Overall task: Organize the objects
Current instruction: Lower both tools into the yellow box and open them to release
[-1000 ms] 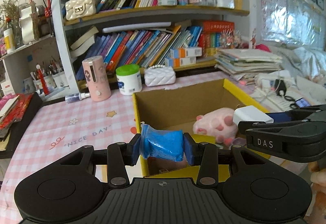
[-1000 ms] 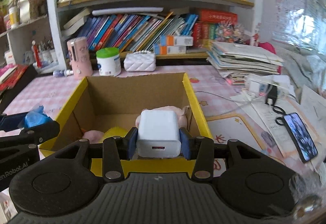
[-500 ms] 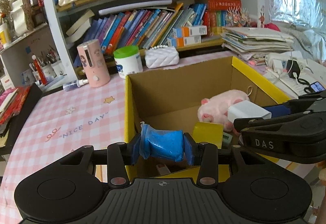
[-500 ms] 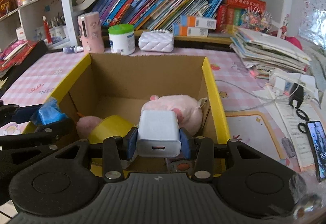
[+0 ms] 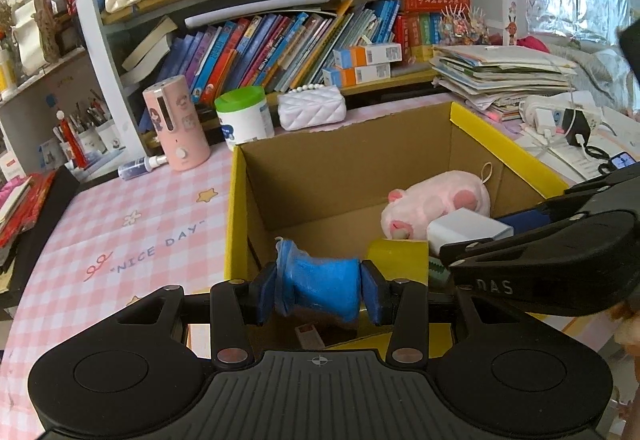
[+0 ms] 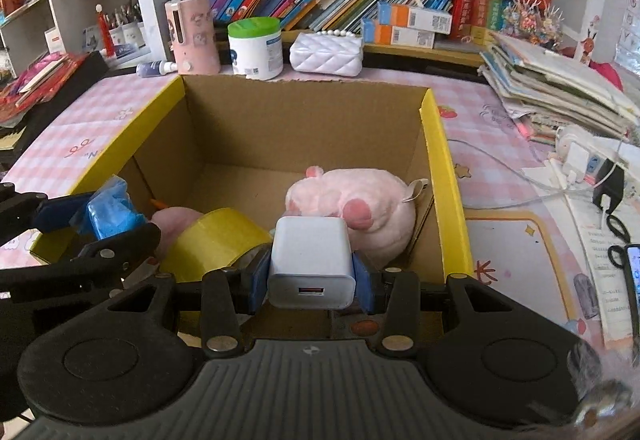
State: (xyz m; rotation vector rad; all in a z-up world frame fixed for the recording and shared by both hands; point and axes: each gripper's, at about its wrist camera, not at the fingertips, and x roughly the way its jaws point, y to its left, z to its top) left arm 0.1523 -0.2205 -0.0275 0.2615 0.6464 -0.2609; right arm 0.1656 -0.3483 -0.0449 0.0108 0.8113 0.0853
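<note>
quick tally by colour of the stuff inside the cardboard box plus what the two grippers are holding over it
pink: 2, the plush toy and a second pink soft thing half hidden behind the tape
yellow: 1, the tape roll
blue: 1, the crumpled blue piece in the left hand-held gripper
white: 1, the charger block in the right hand-held gripper
total: 5; small bits on the box floor are too hidden to count

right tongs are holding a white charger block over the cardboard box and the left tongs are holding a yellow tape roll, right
Not quite. The left tongs hold a crumpled blue packet, not the yellow tape roll, which lies inside the cardboard box; the left wrist view shows this. The rest stands: the right tongs hold the white charger block over the box.
</note>
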